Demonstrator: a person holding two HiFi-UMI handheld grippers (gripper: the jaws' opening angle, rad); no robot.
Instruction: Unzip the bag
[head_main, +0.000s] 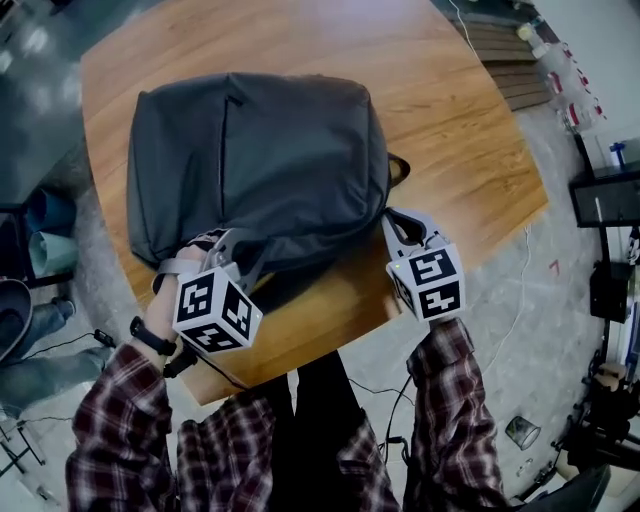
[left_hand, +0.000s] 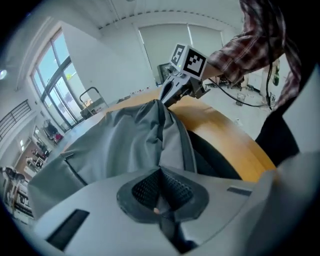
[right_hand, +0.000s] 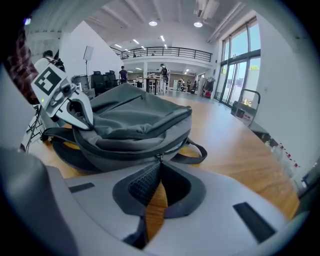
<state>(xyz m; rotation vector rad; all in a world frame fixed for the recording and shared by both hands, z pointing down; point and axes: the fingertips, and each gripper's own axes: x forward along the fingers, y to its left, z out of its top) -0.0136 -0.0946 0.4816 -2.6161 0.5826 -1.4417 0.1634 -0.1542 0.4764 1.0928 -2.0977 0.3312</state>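
A dark grey backpack (head_main: 260, 160) lies flat on the round wooden table (head_main: 450, 120). My left gripper (head_main: 228, 240) is at the bag's near left edge. It is shut on a fold of the grey bag fabric (left_hand: 150, 130), which stands up in a ridge. My right gripper (head_main: 392, 222) is at the bag's near right edge. Its tips (right_hand: 159, 162) meet on the small metal zipper pull (right_hand: 160, 156) on the zipper line along the bag's side. From the right gripper view, the left gripper (right_hand: 82, 112) grips the bag (right_hand: 135, 125) at its left end.
A dark strap loop (right_hand: 192, 152) sticks out from the bag onto the table. The table's near edge (head_main: 330, 335) is just below both grippers. Bottles (head_main: 560, 80) and equipment stand on the floor at the right. People stand far off in the hall.
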